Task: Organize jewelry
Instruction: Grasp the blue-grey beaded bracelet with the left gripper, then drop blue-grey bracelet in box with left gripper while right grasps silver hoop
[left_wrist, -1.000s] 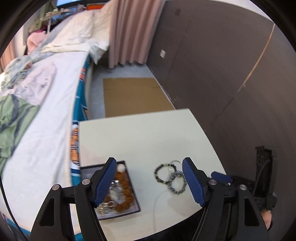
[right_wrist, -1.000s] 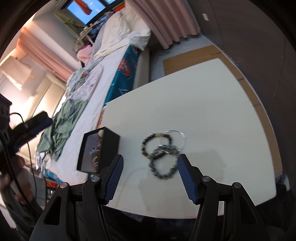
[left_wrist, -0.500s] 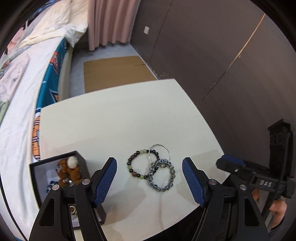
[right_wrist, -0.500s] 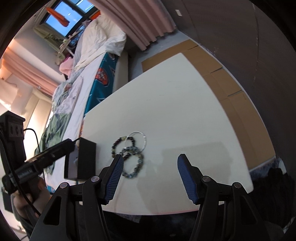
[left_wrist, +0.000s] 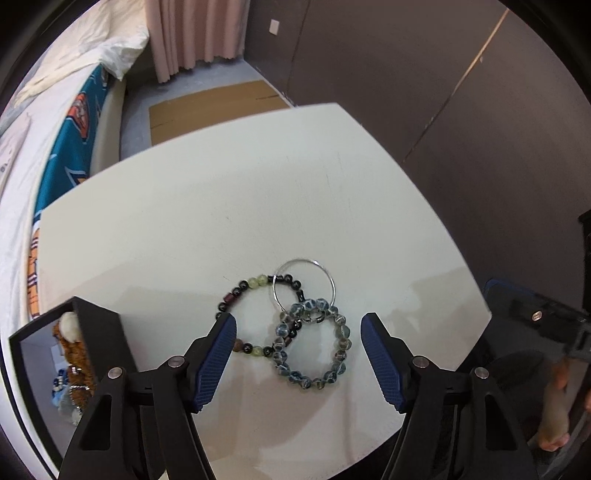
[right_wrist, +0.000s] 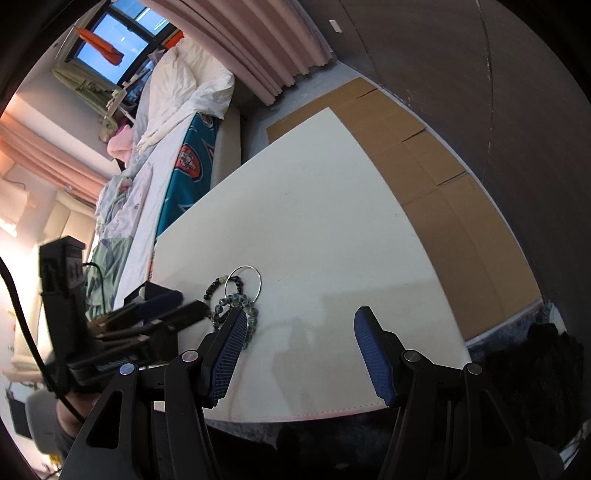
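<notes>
Three bracelets lie overlapped on the white table (left_wrist: 229, 192): a blue-grey beaded bracelet (left_wrist: 341, 341), a dark and green beaded bracelet (left_wrist: 242, 286) and a thin silver bangle (left_wrist: 328, 275). My left gripper (left_wrist: 298, 324) is open and hovers right over them, with the blue-grey one between its jaws. An open black jewelry box (left_wrist: 99, 332) with jewelry inside stands at the left. My right gripper (right_wrist: 300, 318) is open and empty over the table's near edge, to the right of the bracelets (right_wrist: 236, 295).
A bed (right_wrist: 177, 122) with rumpled bedding runs along the table's left side. Flat cardboard (right_wrist: 424, 158) lies on the floor beyond and right of the table. A dark wall (left_wrist: 406, 74) stands at the right. The left gripper's body (right_wrist: 147, 317) shows in the right wrist view.
My left gripper has swung right from the jewelry box and come down over the bracelets. My right gripper has drawn away to the right, so the bracelets now sit left of its jaws.
</notes>
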